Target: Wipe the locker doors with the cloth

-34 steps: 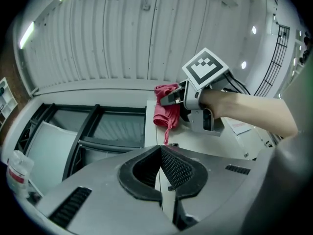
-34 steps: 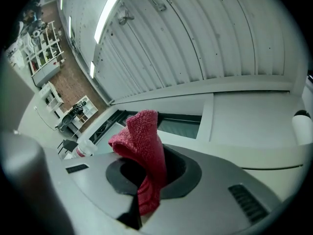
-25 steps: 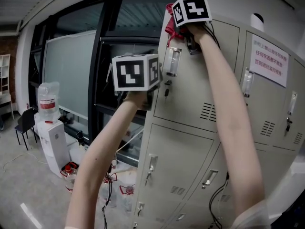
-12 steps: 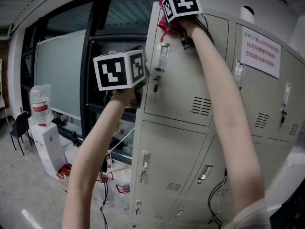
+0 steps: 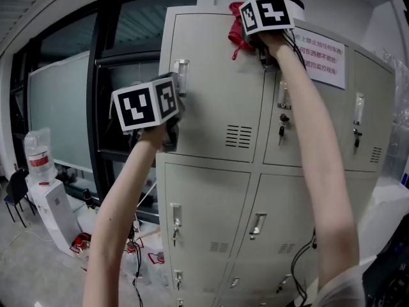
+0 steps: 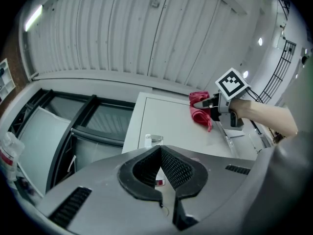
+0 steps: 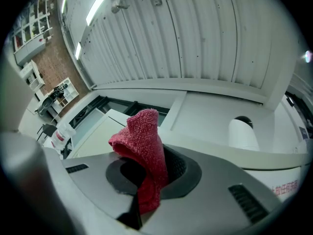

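Note:
A bank of grey lockers fills the head view; its upper-left door point(image 5: 217, 88) is the one I am at. My right gripper point(image 5: 251, 36) is raised to that door's top edge and is shut on a red cloth point(image 5: 238, 29), which lies against the metal. The right gripper view has the cloth point(image 7: 144, 148) bunched between the jaws. From the left gripper view, the cloth point(image 6: 199, 112) and right gripper point(image 6: 214, 105) sit high on the door. My left gripper point(image 5: 174, 121) hovers by the door's left edge, shut and empty point(image 6: 160, 153).
A paper notice point(image 5: 323, 50) is stuck on the neighbouring door. Handles and keys point(image 5: 181, 75) jut from the doors. A black-framed glass wall point(image 5: 102, 107) stands left of the lockers, with a water dispenser point(image 5: 39, 171) and cables on the floor point(image 5: 137, 248). A white cylinder point(image 7: 243, 131) sits on top.
The right gripper has carried the cloth rightward along the top of the upper-left door, from its left corner toward its right side. The left gripper stays by the door's left edge.

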Demonstrator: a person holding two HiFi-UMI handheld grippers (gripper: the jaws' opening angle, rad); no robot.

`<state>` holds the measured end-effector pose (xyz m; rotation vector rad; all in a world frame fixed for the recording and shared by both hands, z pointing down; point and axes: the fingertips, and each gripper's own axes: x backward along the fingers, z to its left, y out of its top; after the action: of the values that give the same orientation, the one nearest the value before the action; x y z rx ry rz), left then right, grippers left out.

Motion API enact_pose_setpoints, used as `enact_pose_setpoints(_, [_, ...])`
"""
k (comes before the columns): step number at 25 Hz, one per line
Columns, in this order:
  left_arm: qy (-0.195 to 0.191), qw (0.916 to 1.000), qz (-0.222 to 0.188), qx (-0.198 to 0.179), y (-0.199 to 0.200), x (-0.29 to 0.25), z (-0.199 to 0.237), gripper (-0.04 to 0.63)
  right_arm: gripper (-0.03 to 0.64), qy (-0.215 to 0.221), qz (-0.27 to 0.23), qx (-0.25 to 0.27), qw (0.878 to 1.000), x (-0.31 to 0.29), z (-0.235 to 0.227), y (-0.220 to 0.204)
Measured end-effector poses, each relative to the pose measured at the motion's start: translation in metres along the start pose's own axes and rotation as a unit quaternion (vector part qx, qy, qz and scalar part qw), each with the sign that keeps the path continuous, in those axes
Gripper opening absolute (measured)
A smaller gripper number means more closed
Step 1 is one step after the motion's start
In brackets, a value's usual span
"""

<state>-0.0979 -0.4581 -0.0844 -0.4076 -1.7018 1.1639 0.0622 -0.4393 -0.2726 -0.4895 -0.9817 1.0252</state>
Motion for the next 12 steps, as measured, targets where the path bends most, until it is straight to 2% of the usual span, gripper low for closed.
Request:
enact_pose_setpoints(7, [-0.028,0.9996,-0.001,0.004,-0.004,-0.015,-0.039,0.015,0.031,-0.028,0.012,0.007,1.0,0.028,-0.055,-0.021])
enact_pose_setpoints(12, [-0.032,0.9993,-0.003,-0.016,-0.003,-0.019,-0.055,0.015,0.031,-0.035,0.02,0.018,0.999,0.037,-0.072,-0.028])
